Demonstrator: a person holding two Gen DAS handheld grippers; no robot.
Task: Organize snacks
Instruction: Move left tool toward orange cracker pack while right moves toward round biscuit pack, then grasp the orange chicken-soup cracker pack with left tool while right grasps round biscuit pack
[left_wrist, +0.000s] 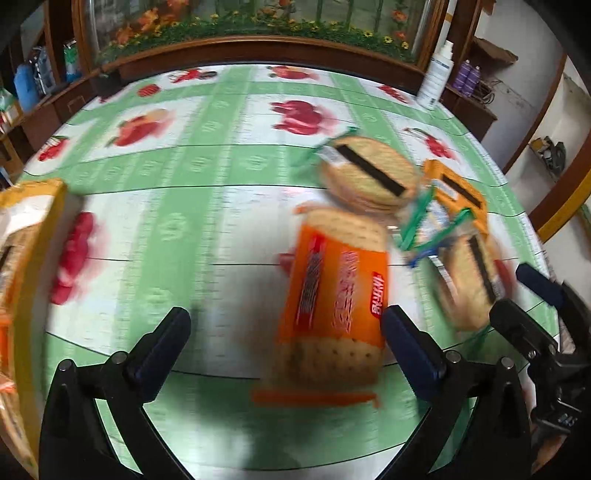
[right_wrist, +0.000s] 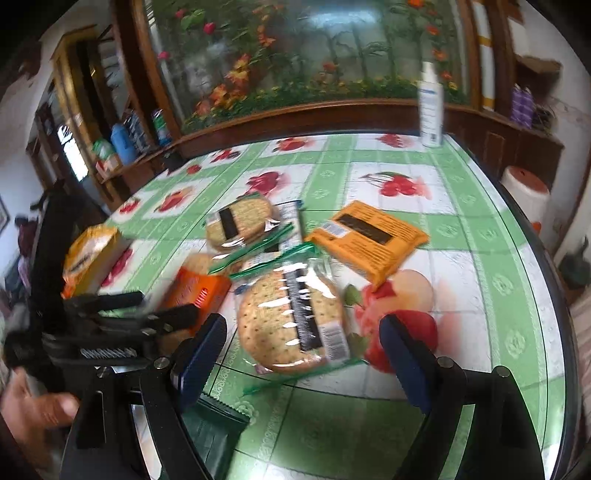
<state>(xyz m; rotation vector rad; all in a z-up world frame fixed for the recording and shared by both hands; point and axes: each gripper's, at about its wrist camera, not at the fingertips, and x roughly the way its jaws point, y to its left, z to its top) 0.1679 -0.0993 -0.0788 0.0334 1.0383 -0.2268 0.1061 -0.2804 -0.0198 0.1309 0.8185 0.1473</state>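
— Starting with the largest item: what carries the goods?

— One table (right_wrist: 491, 258) under a green-and-white cloth printed with red fruit, its edge backed by a dark wooden cabinet (right_wrist: 332, 114) with a flowered glass panel. A white spray bottle (right_wrist: 430, 107) stands upright at the far edge, well apart from the snacks.

— And the snacks themselves?

— They lie in a loose cluster mid-table. A yellow-orange bag (left_wrist: 22, 258) sits off to the left, apart from the rest. A flat orange packet (right_wrist: 369, 240) rests label-down toward the right. An orange-wrapped cracker pack (left_wrist: 336, 291) lies lengthwise ahead of the left gripper (left_wrist: 284, 328). Two clear packs of round crackers complete the group: the near round pack (right_wrist: 291, 321) lies flat between the fingers of the right gripper (right_wrist: 303, 339), and the far round pack (right_wrist: 240, 221) lies beyond it. Their green seal edges overlap; the blur prevents a finer reading.

— State of the tongs?

— Left gripper: fingers spread wide, nothing between the pads; the right finger stands just beside the orange-wrapped pack, contact not determinable. Right gripper: likewise spread, the pads clear of the near round pack on either side. A dark green packet (right_wrist: 214, 424) lies below its left finger.
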